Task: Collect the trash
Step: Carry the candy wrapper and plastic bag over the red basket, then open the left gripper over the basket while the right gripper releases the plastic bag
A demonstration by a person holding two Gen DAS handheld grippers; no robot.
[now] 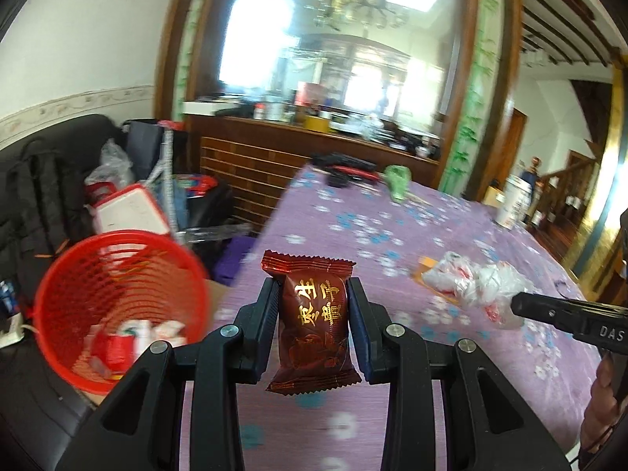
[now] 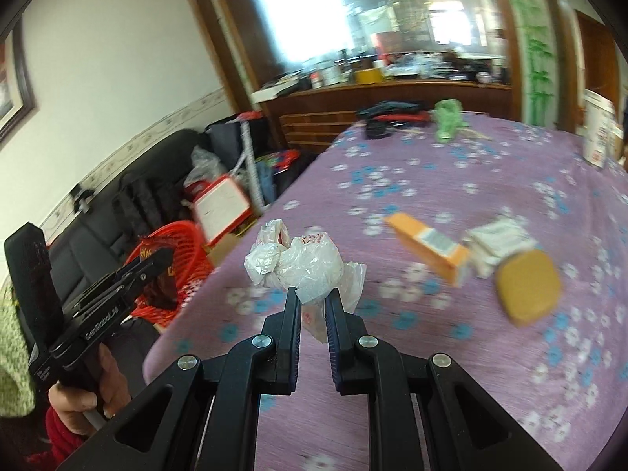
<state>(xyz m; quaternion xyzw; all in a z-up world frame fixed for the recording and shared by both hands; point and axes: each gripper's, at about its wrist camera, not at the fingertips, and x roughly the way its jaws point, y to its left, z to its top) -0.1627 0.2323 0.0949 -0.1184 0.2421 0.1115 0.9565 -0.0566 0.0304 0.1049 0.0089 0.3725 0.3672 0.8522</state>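
My left gripper (image 1: 313,294) is shut on a dark red snack packet (image 1: 312,322) with gold lettering, held upright over the table's left edge. A red mesh waste basket (image 1: 117,314) stands off the table to the left, with wrappers in its bottom. My right gripper (image 2: 314,300) is shut on a crumpled white plastic bag (image 2: 298,263), held above the purple cloth. From the left wrist view that bag (image 1: 477,284) hangs at the right gripper's tip. In the right wrist view the left gripper (image 2: 157,263) with its packet is in front of the basket (image 2: 176,255).
The purple flowered tablecloth (image 1: 392,243) carries an orange box (image 2: 428,249), a white packet (image 2: 498,241), a round yellow cake-like thing (image 2: 528,288), a green crumpled bag (image 2: 447,117), dark items at the far edge and a white cup (image 1: 514,200). A cluttered black sofa (image 2: 129,212) stands left.
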